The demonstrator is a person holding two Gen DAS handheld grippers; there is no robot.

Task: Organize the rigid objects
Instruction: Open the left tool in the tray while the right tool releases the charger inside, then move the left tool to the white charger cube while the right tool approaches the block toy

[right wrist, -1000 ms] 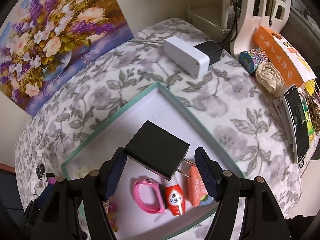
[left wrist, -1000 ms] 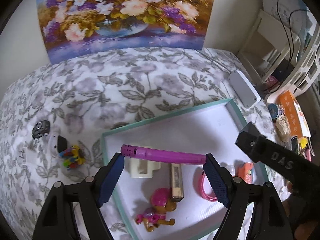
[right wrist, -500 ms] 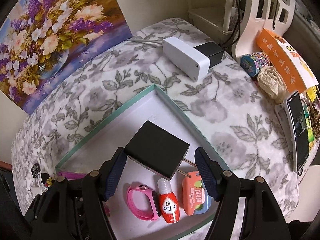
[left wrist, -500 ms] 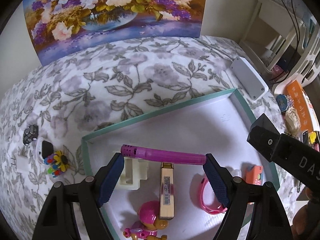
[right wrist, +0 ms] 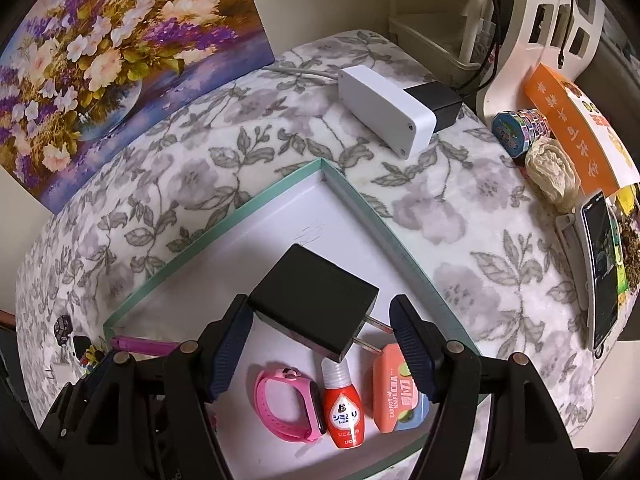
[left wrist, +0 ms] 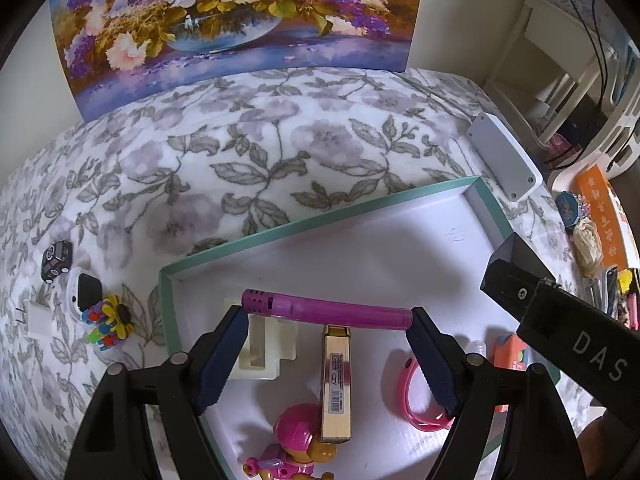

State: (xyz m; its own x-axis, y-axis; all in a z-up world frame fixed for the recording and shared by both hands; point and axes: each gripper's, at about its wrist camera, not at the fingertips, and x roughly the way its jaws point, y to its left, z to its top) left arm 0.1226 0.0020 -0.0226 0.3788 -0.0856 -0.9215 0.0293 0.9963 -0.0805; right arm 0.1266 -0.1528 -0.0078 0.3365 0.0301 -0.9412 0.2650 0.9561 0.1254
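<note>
Both loads hang over the tray (left wrist: 486,204): left gripper (left wrist: 326,314) clamps the purple tube (left wrist: 326,312), probably a pen; right gripper (right wrist: 320,320) clamps the black charger (right wrist: 314,304). Next: lower onto the tray's bare floor, release.

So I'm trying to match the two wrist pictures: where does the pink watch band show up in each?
Left wrist: pink watch band lies low right in the tray, partly behind the left gripper's right finger.
Right wrist: it lies bottom centre, left of the red bottle.
Shared landmark: the tray's teal rim.
</note>
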